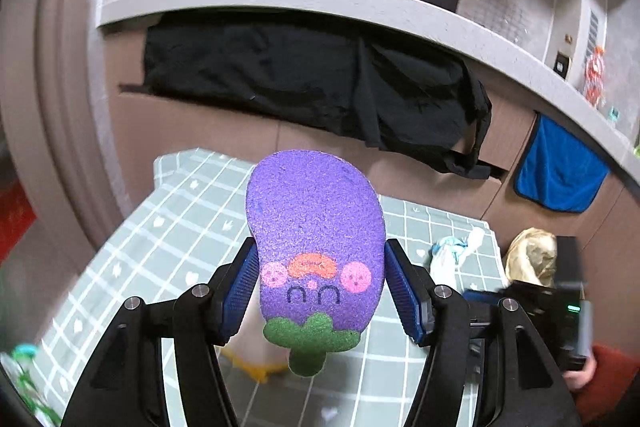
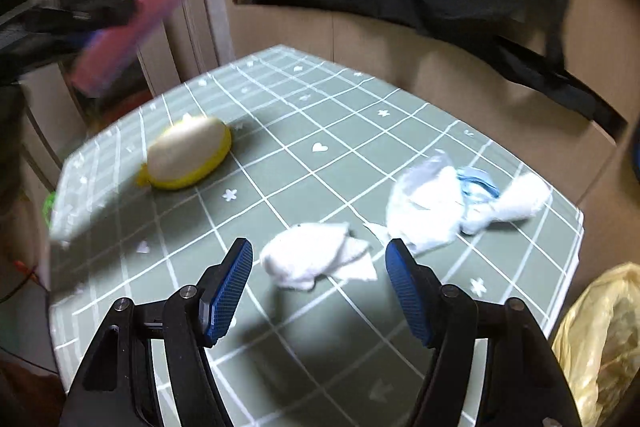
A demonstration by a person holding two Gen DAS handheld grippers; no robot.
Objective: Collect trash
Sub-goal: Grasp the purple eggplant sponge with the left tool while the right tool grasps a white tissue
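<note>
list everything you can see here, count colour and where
eggplant sponge: 1, purple with green stem, between the left gripper's pads, lifted above the table
yellow sponge: 1, yellow and cream, far left part of the table
crumpled tissue: 1, white, on the table ahead of the right gripper
wrapper wad: 1, white and light blue, right side of the table
table: 1, green cloth with white grid
yellow bag: 1, beside the table's right edge
black cloth: 1, hanging under the counter
blue towel: 1, hanging at right
left gripper: 1, black, blue pads, holding the sponge
right gripper: 1, black, blue pads, open, holding nothing
</note>
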